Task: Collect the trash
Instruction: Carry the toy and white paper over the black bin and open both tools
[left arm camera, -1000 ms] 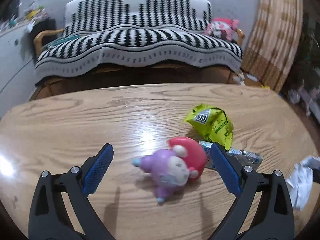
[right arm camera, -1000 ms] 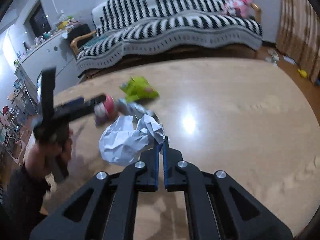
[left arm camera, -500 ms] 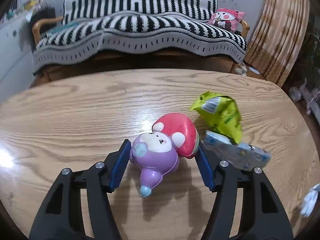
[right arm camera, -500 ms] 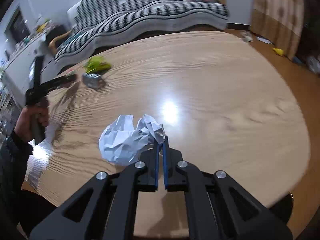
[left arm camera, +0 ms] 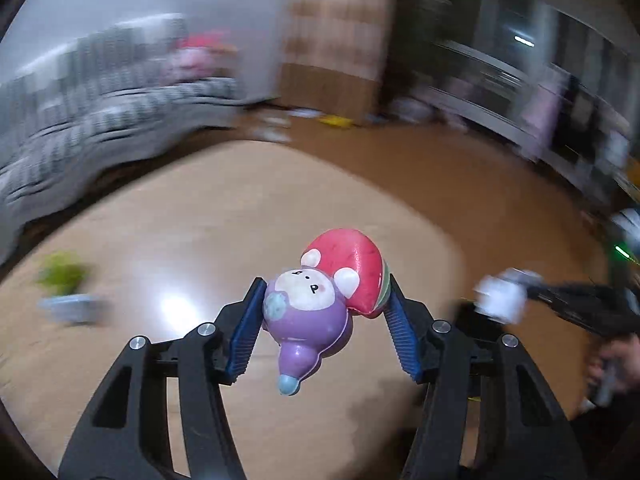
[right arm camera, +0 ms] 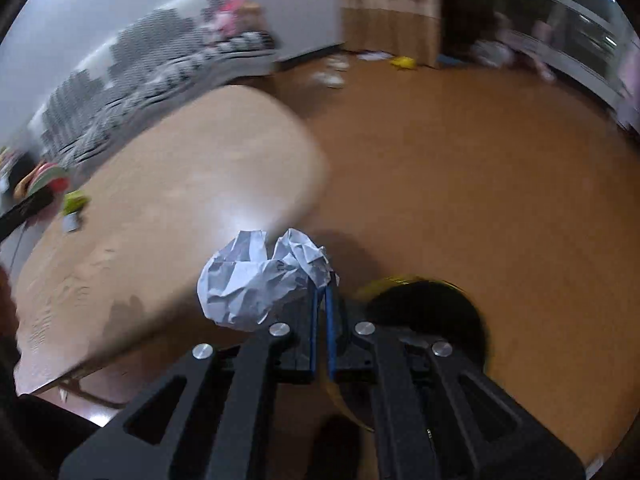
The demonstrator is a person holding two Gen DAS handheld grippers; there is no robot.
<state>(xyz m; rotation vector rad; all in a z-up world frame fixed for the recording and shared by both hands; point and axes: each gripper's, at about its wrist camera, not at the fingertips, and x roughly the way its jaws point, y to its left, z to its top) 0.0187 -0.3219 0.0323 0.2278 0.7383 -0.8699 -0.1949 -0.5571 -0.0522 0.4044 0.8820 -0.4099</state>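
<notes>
My left tongs [left arm camera: 324,320] clamp the toy [left arm camera: 320,304]; my right tongs [right arm camera: 320,304] pinch crumpled paper [right arm camera: 260,276], best released squarely over the bin [right arm camera: 432,300].

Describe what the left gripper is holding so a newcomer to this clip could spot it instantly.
Start at the wooden table in the left wrist view, then come forward to the left gripper. Clamped between its blue fingers is a squishy toy: purple body, white face, red mushroom cap. The crumpled paper is plain white.

Glossy wood table [left arm camera: 192,240]; crinkled matt paper ball [right arm camera: 256,276]; smooth squishy toy [left arm camera: 316,304].
</notes>
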